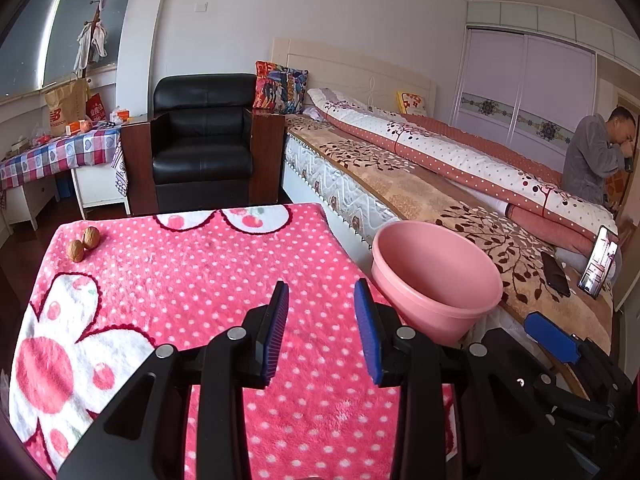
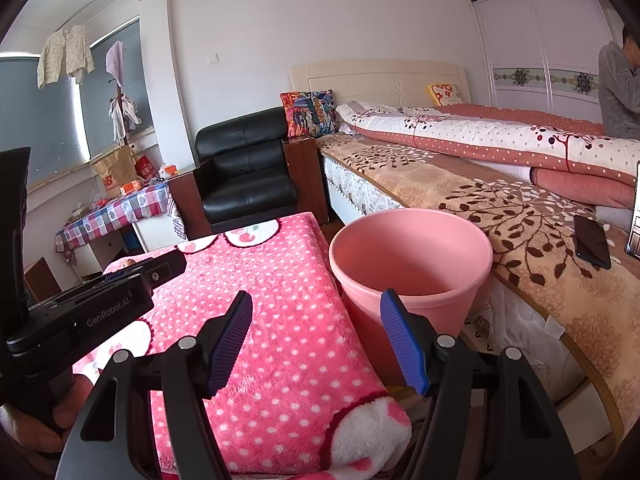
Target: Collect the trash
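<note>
Two walnuts (image 1: 83, 243) (presumably the trash) are seen at the far-left corner of the pink-blanketed worktop (image 1: 224, 264), well apart from the pink bin (image 1: 436, 280) at right, w/ nothing visible inside. Left tongs (image 1: 322, 332) and right tongs (image 2: 316, 340) are held apart, empty; collection is judged not yet begun.

Pink bin's (image 2: 412, 264) base hidden behind right gripper (image 2: 320, 344), propped phone (image 2: 634, 216) cut by frame edge, walnut (image 2: 130, 263) half hidden — behind left gripper's body (image 2: 100, 300).
</note>
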Motion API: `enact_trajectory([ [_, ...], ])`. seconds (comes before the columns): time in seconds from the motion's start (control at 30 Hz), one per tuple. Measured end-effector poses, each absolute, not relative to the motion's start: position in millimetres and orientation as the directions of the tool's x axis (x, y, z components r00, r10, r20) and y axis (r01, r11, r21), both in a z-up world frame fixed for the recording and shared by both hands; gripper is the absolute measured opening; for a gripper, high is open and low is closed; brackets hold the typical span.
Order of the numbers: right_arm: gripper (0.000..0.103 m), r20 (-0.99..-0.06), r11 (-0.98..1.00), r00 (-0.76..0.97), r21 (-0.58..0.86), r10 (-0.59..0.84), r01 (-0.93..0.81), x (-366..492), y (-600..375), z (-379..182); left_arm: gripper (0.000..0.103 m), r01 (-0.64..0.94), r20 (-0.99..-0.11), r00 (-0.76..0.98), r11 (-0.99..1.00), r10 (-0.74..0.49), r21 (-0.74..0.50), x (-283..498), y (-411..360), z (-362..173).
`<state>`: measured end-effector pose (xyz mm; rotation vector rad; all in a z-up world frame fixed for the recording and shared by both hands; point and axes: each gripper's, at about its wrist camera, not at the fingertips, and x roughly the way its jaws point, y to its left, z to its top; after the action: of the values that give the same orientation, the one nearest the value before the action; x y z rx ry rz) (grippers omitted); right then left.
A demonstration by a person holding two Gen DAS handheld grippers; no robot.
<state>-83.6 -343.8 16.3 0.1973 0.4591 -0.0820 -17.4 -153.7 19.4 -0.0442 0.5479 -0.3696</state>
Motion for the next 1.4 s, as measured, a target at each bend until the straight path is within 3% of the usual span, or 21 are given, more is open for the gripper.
enact_trajectory([
  [1.4, 0.066, -0.470, 0.974, 0.882, 0.187, -0.028, 0.131, -80, -348, 5, 0.034, 0.341, -0.513, 0.780, 0.931, -0.358, -0.131, -15, -158, 16],
])
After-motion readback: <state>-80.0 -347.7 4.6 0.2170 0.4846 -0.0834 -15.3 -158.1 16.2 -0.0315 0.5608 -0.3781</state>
